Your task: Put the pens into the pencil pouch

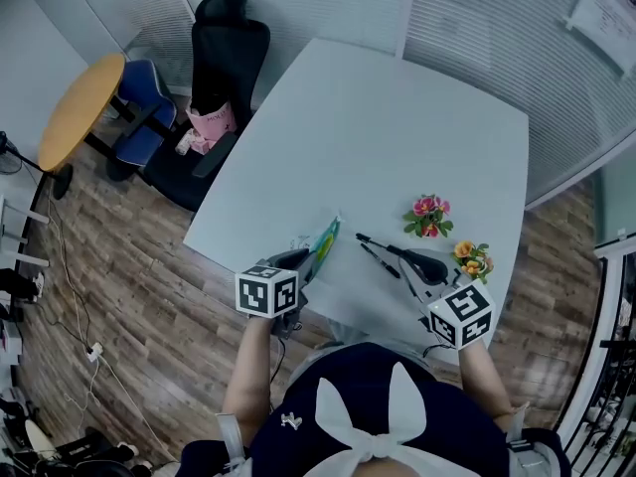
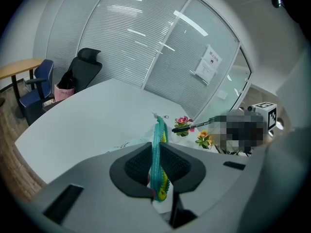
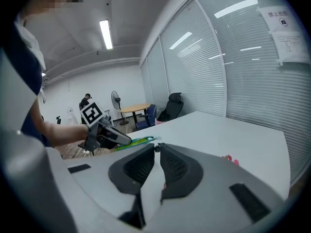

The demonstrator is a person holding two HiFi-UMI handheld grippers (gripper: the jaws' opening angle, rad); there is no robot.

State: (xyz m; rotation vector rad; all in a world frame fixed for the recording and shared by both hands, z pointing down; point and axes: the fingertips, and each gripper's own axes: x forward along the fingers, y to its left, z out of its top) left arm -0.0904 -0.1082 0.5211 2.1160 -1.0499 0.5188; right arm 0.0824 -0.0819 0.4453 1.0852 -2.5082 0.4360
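The left gripper (image 1: pixel 301 262) is clamped on the teal zip edge of the pencil pouch (image 1: pixel 324 242) at the near edge of the table (image 1: pixel 397 117). The pouch stands on edge. Its long axis runs from the near edge toward the table centre, with the free end pointing away from the person.

The right gripper (image 1: pixel 411 257) pinches one black pen (image 1: pixel 381 245) by its end, jaws almost together. The pen's long axis runs along the near edge, and its free tip points left toward the pouch.

A slim dark streak (image 1: pixel 380 261) lies just beside the pen; whether it is a pen or a shadow cannot be told. Pink flowers (image 1: pixel 429 215) and orange flowers (image 1: pixel 472 258) lie toward the right edge.
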